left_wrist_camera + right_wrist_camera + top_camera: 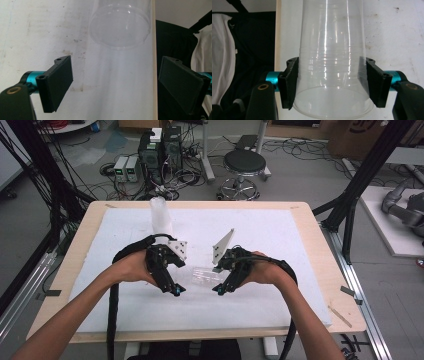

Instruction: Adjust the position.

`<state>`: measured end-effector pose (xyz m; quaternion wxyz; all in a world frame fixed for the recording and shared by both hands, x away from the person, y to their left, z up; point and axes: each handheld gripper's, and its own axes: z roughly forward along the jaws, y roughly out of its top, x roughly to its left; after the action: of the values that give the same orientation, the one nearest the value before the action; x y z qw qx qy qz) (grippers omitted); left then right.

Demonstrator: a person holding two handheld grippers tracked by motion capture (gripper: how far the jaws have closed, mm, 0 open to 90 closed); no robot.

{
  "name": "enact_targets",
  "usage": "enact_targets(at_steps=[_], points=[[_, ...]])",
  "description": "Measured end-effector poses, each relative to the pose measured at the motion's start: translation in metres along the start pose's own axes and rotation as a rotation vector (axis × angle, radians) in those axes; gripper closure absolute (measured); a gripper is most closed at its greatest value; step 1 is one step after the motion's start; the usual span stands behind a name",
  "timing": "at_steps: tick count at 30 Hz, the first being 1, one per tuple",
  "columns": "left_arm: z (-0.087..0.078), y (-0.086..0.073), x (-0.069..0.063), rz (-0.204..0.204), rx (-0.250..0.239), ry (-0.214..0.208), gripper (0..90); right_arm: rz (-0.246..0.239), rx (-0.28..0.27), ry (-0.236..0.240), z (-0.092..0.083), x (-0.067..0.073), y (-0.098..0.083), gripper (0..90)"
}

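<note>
right claw [329,83]: both black jaws press flat against the sides of a clear plastic cup [332,62], one on each flank near the wide rim. the cup lies along the jaws, its rim toward the claw body and its narrow base pointing away. beyond it lies the white sheet [392,30] covering the tabletop [310,227]; the pale wooden edge runs to one side of the cup.

left claw [120,85]: jaws spread wide, nothing between the pads. ahead of the jaws, apart from them, the round base of the cup [120,27] faces this claw, over the white sheet [37,30].

high view: left claw [177,291] and right claw [218,290] point toward each other, near but not touching, with the cup [204,274] between them above the sheet. a white stack of cups [160,216] stands beyond the left claw, toward the far edge.
</note>
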<state>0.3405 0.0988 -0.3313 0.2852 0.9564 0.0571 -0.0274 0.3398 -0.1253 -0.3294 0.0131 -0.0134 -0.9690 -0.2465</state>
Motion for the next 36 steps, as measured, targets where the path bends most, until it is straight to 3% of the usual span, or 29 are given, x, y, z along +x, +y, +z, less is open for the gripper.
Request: enact_targets(at_steps=[8, 15, 23, 36], points=[[0.007, 0.009, -0.002, 0.024, -0.004, 0.0, 13.2, -0.013, 0.008, 0.005, -0.001, 0.0, 0.0, 35.4], [0.016, 0.02, -0.001, 0.027, 0.02, 0.003, 14.6, -0.016, 0.031, 0.001, 0.002, -0.001, 0.0, 35.4], [0.022, 0.022, 0.001, 0.022, 0.015, -0.001, 21.2, -0.019, 0.032, 0.005, 0.002, 0.0, 0.0, 35.5], [0.026, 0.026, 0.0, 0.054, 0.007, -0.018, 34.1, -0.028, 0.039, 0.007, 0.005, 0.0, 0.002, 35.4]])
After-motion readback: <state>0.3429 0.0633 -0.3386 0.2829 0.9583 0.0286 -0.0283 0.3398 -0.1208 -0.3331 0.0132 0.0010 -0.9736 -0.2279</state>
